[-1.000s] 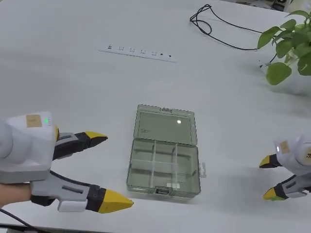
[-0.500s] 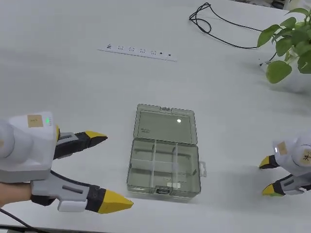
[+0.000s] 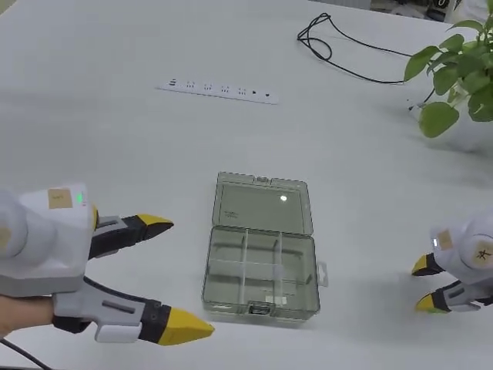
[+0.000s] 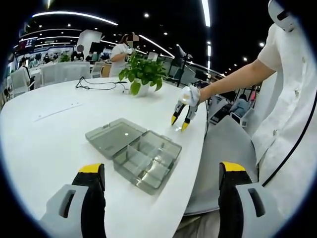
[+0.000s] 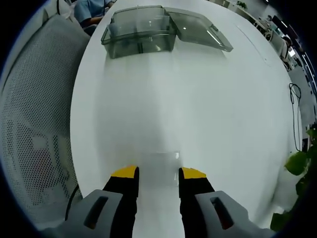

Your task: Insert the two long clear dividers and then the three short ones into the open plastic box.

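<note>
Box (image 3: 260,274) is open on the white table (image 3: 115,139), near my edge of it, between my two grippers and touching neither. Lid (image 3: 263,202) lies flat behind the tray on the far side; the latch is on the near wall.

Clear dividers (image 3: 245,266) stand inside the tray and split it into a grid of compartments. I can't count the pieces reliably through the clear plastic.

Left gripper (image 3: 176,276): jaws spread wide, nothing in them, just left of the box with the yellow tips pointing right. In the left gripper view the box sits ahead between the jaws.

Right gripper (image 3: 424,285): well off to the right of the box, low over bare table. The jaws are apart with a narrower gap and are empty. In the right gripper view the box is far ahead.

Further out, a white power strip (image 3: 218,90) lies flat beyond the box, a black cable (image 3: 339,58) is looped at the far edge, and a green plant (image 3: 454,69) stands at far right.
</note>
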### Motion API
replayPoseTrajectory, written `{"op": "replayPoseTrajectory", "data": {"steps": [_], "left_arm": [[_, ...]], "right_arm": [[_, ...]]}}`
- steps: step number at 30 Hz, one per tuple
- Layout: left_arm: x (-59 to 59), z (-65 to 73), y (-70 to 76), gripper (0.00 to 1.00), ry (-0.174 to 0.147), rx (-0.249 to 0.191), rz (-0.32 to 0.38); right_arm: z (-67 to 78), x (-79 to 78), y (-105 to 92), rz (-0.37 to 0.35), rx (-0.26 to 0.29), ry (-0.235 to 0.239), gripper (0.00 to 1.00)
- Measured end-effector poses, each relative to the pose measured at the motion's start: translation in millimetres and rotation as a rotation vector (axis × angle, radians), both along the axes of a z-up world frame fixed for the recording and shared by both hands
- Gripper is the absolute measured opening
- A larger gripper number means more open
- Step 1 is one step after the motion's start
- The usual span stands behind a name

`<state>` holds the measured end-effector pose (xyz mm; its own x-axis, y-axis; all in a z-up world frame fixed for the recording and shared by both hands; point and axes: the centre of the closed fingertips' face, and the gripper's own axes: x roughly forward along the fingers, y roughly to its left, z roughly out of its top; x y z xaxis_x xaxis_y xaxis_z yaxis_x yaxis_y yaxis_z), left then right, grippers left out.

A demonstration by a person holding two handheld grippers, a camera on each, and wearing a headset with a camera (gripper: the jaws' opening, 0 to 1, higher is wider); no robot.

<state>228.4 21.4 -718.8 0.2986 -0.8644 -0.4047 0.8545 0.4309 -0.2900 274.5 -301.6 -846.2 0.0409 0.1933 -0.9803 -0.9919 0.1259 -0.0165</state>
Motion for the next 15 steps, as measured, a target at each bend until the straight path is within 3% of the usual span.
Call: {"op": "replayPoseTrajectory", "data": {"steps": [8,15], "left_arm": [[-2.7,1.7,-0.6,0.97,-0.005,-0.003,-0.011],[-1.2,8.5,-1.8,0.96,-0.015,-0.017,-0.011]], "right_arm": [[18.5,6.6,12.6,-0.033,0.068,-0.045,0.32],[49.5,4.5,42.3,-0.057,0.144,-0.116,0.32]]}}
